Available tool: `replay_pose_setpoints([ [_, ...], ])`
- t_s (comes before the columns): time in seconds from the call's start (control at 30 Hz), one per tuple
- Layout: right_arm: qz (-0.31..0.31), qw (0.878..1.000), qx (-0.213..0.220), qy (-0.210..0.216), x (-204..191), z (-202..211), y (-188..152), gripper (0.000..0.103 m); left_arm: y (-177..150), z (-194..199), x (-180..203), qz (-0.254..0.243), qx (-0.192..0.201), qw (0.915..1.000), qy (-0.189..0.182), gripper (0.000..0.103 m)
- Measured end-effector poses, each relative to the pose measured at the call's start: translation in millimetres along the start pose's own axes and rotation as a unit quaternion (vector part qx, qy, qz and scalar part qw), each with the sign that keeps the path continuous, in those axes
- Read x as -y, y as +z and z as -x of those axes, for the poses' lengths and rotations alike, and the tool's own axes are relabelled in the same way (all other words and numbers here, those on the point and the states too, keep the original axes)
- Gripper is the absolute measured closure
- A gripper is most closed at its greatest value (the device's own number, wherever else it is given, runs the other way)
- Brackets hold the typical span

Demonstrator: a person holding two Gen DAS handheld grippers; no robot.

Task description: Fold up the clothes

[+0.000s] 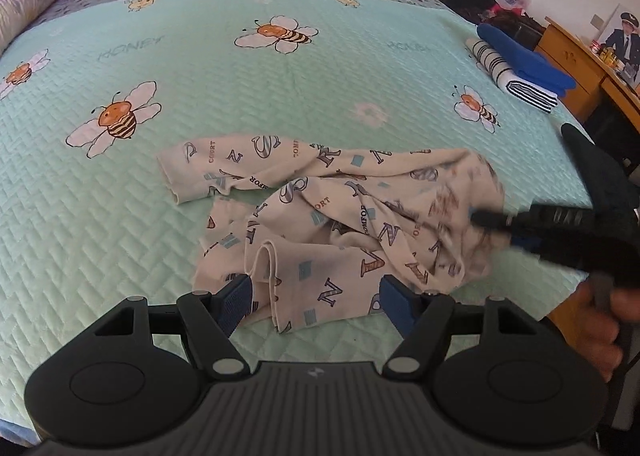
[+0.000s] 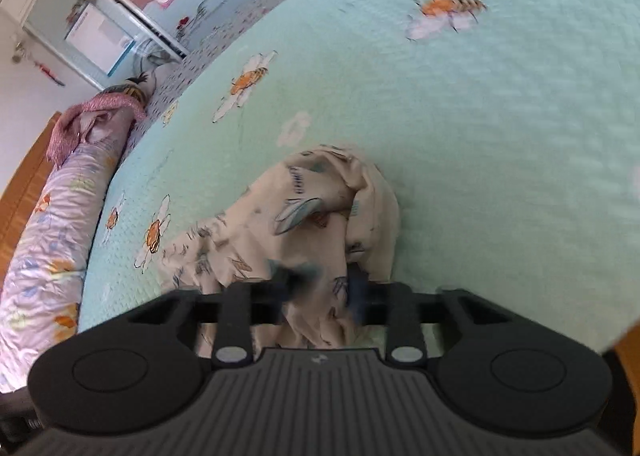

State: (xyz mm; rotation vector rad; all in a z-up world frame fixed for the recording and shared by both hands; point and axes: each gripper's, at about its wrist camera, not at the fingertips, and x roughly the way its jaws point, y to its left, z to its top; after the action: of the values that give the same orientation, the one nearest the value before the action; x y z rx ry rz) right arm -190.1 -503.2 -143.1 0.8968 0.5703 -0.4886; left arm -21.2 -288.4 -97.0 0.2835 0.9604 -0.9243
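Note:
A cream garment (image 1: 320, 208) printed with letters lies crumpled on the mint green bee bedspread (image 1: 240, 96). In the left wrist view my left gripper (image 1: 316, 298) stands open, its blue pads on either side of the garment's near edge, with cloth between them but not pinched. My right gripper (image 1: 484, 218) comes in from the right, blurred, with its tip in the garment's right bunch. In the right wrist view the right gripper (image 2: 325, 286) has its fingers drawn close with a fold of the garment (image 2: 304, 216) pinched between them.
A stack of folded clothes (image 1: 520, 68), blue on striped, sits at the bed's far right edge. A wooden desk (image 1: 576, 56) stands beyond it. A rolled quilt (image 2: 48, 236) and pink blanket line the head of the bed. A person's hand (image 1: 600, 320) holds the right gripper.

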Motion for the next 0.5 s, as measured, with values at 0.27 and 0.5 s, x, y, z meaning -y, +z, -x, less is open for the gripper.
replay_pose_setpoints([
  [0.27,0.077,0.983,0.123,0.116,-52,53,18,0.086,20,18,7,0.002,0.053,0.9986,0.001,0.03],
  [0.5,-0.007,0.997,0.07,0.04,8,49,-14,0.06,31,10,27,-0.044,0.054,0.9976,0.007,0.03],
])
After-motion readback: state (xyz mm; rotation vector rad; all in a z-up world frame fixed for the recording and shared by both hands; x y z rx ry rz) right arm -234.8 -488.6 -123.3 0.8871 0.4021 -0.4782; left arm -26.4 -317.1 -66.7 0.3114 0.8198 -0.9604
